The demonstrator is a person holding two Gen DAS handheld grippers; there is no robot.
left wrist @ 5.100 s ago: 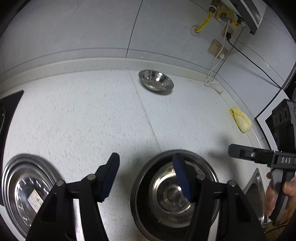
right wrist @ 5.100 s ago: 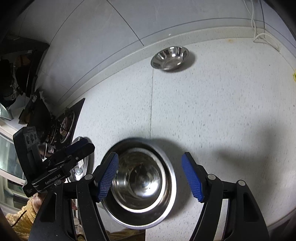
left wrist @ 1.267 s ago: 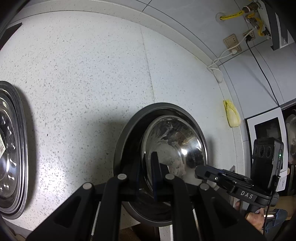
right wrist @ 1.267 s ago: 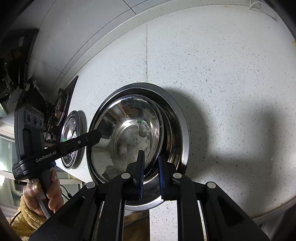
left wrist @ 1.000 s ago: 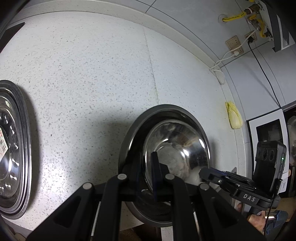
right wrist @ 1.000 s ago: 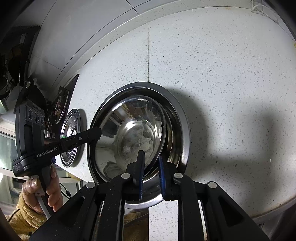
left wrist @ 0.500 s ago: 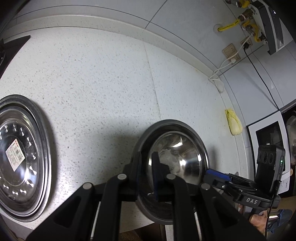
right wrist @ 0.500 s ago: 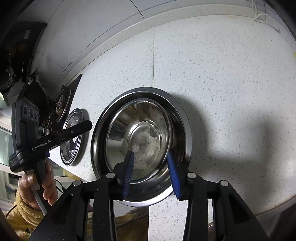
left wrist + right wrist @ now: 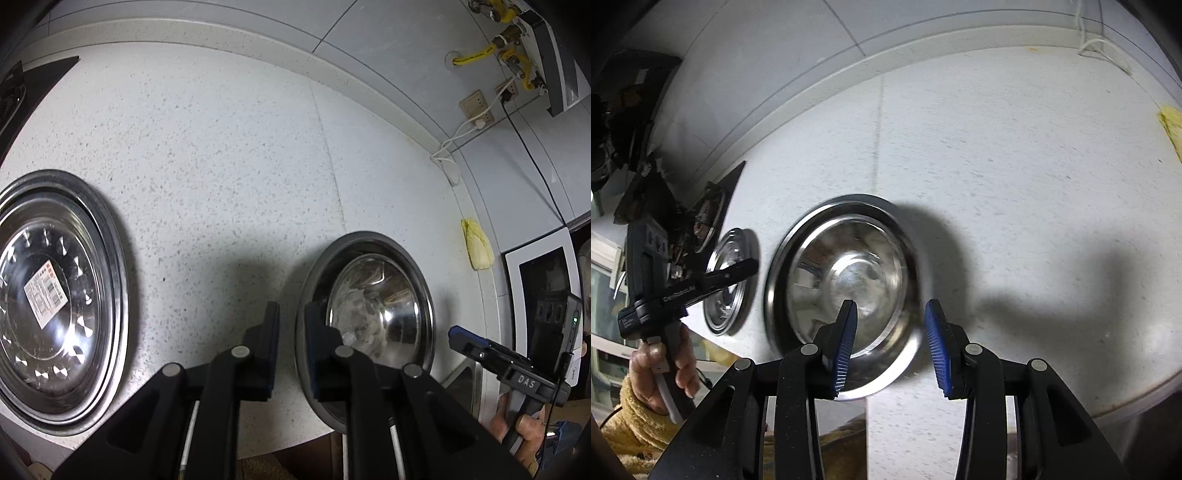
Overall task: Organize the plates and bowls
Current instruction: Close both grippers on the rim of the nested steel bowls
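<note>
A speckled white kitchen table [image 9: 221, 155] holds a small steel bowl [image 9: 849, 291] nested inside a larger steel bowl [image 9: 777, 273], both near the front edge. Both bowls sit upright, mouths up; being round, they have no long axis. To the left, apart from the bowls, lies a stack of steel plates [image 9: 110, 258], the top one bearing a paper label.

The left gripper [image 9: 291, 332] has its jaws nearly together with a narrow gap, straddling the near-left rim of the larger bowl; I cannot tell whether they touch it. The right gripper [image 9: 890, 343] has its jaws spread wide over the bowls' near rim, holding nothing.

The nesting step looks finished, with both tools letting go. Next would likely be drawing both clear without tipping the stack, then checking for loose dishes; a yellow cloth [image 9: 476, 243] lies by the wall
</note>
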